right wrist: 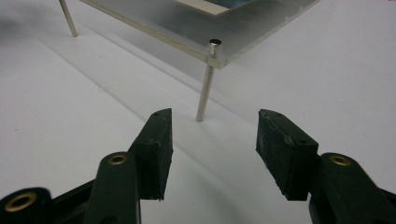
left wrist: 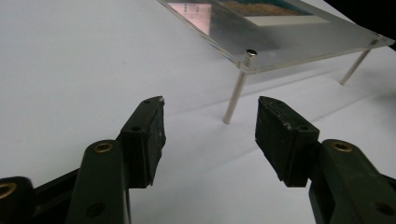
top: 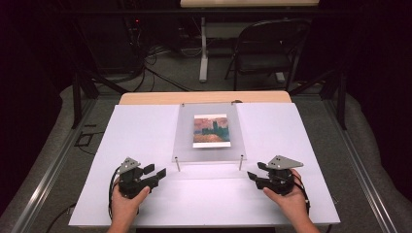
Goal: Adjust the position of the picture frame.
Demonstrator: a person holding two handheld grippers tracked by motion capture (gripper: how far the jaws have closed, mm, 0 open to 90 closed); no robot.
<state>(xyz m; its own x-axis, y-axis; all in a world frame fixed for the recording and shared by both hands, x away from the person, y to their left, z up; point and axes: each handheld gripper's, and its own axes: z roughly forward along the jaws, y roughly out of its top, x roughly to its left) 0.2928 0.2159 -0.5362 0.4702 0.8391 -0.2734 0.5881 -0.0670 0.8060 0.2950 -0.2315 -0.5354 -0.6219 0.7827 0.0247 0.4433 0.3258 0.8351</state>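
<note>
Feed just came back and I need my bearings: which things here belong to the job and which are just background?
Likely in play:
left gripper, open
right gripper, open
clear acrylic panel on metal legs
picture lying on the panel

Just around:
white board
folding chair
floor cables

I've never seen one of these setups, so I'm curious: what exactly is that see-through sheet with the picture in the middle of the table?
The clear panel looks like thick acrylic, a flat rectangular slab raised off the white table on thin metal legs at its corners, each capped by a small dark screw head. A colourful printed picture with a white border lies at its centre. It sits at the middle of the table, level, and neither gripper touches it.
</note>
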